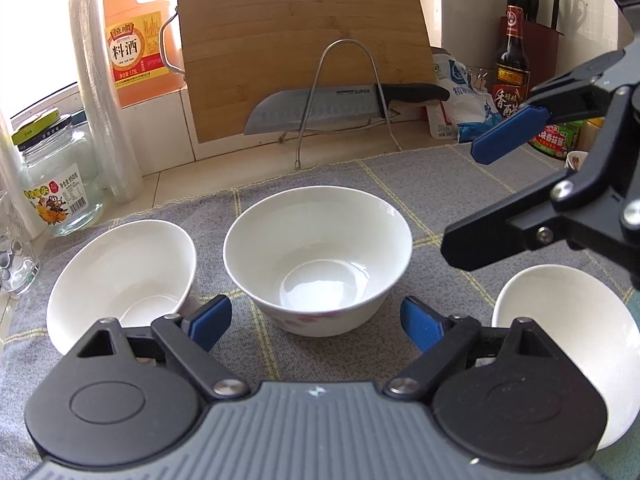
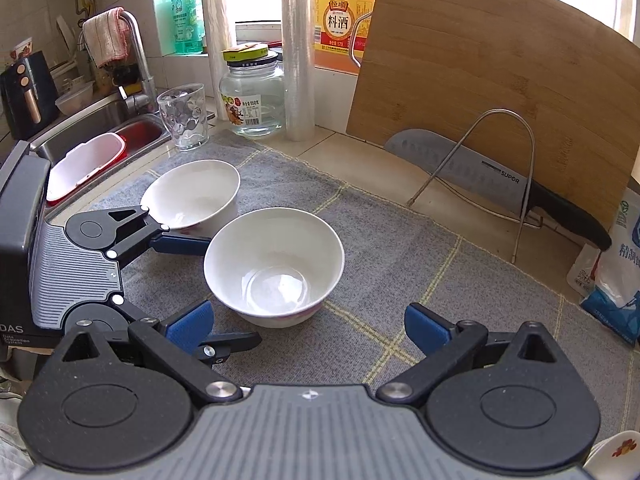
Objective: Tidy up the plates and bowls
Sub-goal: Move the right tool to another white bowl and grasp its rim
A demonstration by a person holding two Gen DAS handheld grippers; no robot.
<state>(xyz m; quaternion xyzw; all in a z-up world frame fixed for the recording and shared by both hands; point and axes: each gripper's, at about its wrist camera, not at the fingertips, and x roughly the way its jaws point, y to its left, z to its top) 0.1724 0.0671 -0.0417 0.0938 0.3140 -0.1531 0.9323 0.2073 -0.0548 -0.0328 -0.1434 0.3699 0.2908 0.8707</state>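
The knife blade [image 1: 316,112] leaning against the cutting board at the worktop's back edge reads "SUPOR". The orange jug [image 2: 340,20] on the window ledge carries "料酒" on its yellow label. The glass jar [image 2: 252,100] label shows "950". The grey device [image 2: 24,280] at the left edge reads "DAS" and "Data Acquisition System".

The bowls [image 1: 318,256] are glossy white ceramic, the mat [image 1: 400,184] coarse grey woven cloth, the cutting board [image 1: 304,40] matt wood, the knife blade [image 1: 316,110] brushed metal, the jar [image 1: 60,184] clear glass.
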